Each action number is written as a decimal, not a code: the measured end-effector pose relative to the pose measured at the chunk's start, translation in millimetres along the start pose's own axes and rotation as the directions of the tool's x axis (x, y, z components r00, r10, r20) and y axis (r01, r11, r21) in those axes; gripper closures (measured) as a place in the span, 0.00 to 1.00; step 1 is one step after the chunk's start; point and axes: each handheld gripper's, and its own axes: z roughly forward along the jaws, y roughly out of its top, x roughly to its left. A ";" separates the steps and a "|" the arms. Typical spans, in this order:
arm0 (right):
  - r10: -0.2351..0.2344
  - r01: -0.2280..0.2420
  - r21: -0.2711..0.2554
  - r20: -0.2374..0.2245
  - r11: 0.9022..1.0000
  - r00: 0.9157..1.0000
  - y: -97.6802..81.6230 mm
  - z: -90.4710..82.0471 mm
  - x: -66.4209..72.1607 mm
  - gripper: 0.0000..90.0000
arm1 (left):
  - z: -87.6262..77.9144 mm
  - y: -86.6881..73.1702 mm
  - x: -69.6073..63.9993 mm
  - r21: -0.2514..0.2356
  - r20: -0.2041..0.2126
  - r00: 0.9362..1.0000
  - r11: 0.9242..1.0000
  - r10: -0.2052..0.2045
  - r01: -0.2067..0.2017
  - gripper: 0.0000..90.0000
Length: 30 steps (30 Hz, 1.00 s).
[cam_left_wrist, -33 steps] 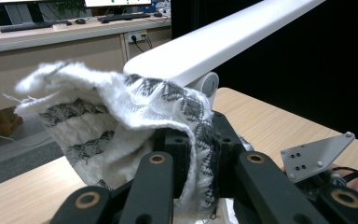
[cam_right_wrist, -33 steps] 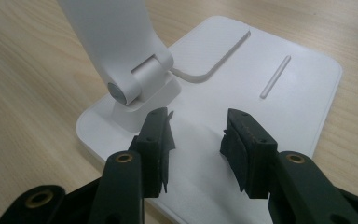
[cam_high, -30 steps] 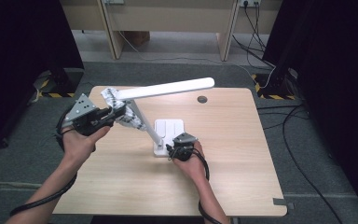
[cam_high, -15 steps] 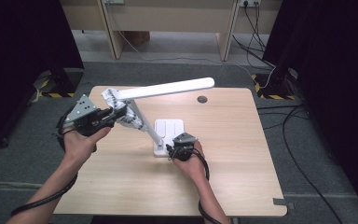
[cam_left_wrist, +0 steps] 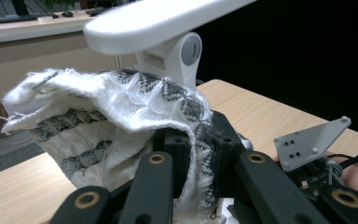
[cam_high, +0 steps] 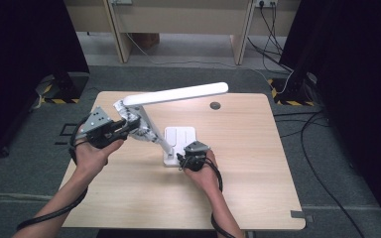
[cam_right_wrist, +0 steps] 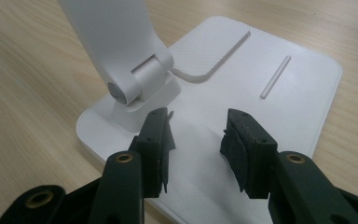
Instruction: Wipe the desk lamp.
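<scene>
- Knitted white-grey cloth, soft, bunched against smooth white plastic lamp stem on wooden counter.
- Left hand-held gripper clenched on cloth, held level.
- Right hand-held gripper jaws parted over flat lamp base, grasping nothing.

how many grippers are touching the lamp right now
2. The left gripper presses a cloth against the lamp arm; the right gripper, open, rests on the lamp's base.

No writing, label, brand or number can be read anywhere. The white plastic desk lamp bears no legible mark.
</scene>
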 end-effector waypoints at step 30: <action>0.000 0.000 0.000 -0.001 1.000 1.000 0.0 0.0 -0.1 0.67 | 31.9 -42.8 -5.3 0.129 0.044 0.999 0.992 -0.001 -0.005 0.88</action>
